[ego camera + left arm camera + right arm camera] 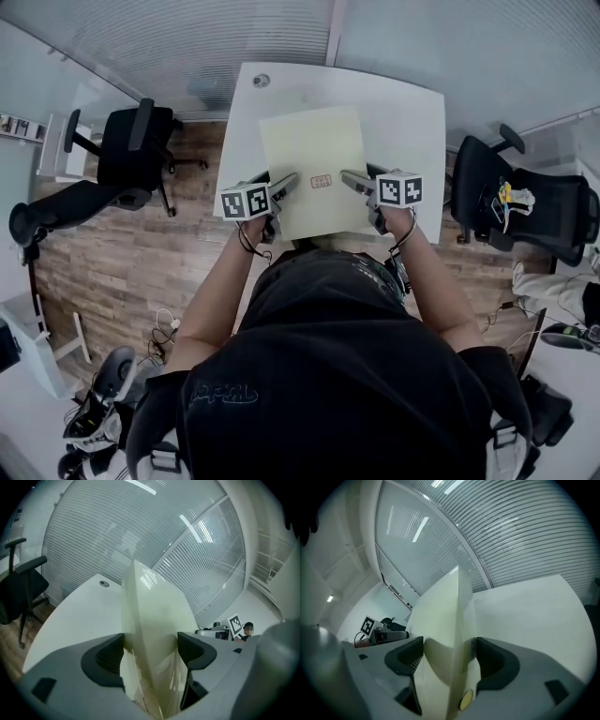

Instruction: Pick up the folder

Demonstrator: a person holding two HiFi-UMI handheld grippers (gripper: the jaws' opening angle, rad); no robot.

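A pale yellow folder [314, 167] with a small red-printed label is held above the white table [412, 122], one gripper on each of its side edges. My left gripper [281, 185] is shut on the folder's left edge, and the left gripper view shows the folder [154, 634] pinched between the dark pads. On the right edge my right gripper [354, 180] is shut too; the right gripper view has the folder [445, 634] squeezed edge-on between the pads, with a round snap near the bottom.
A black office chair [127, 150] stands left of the table and another black chair [525, 202] with items on it to the right. Ribbed glass partition walls [154, 531] run behind the table. Cables and bags lie on the wood floor [122, 272].
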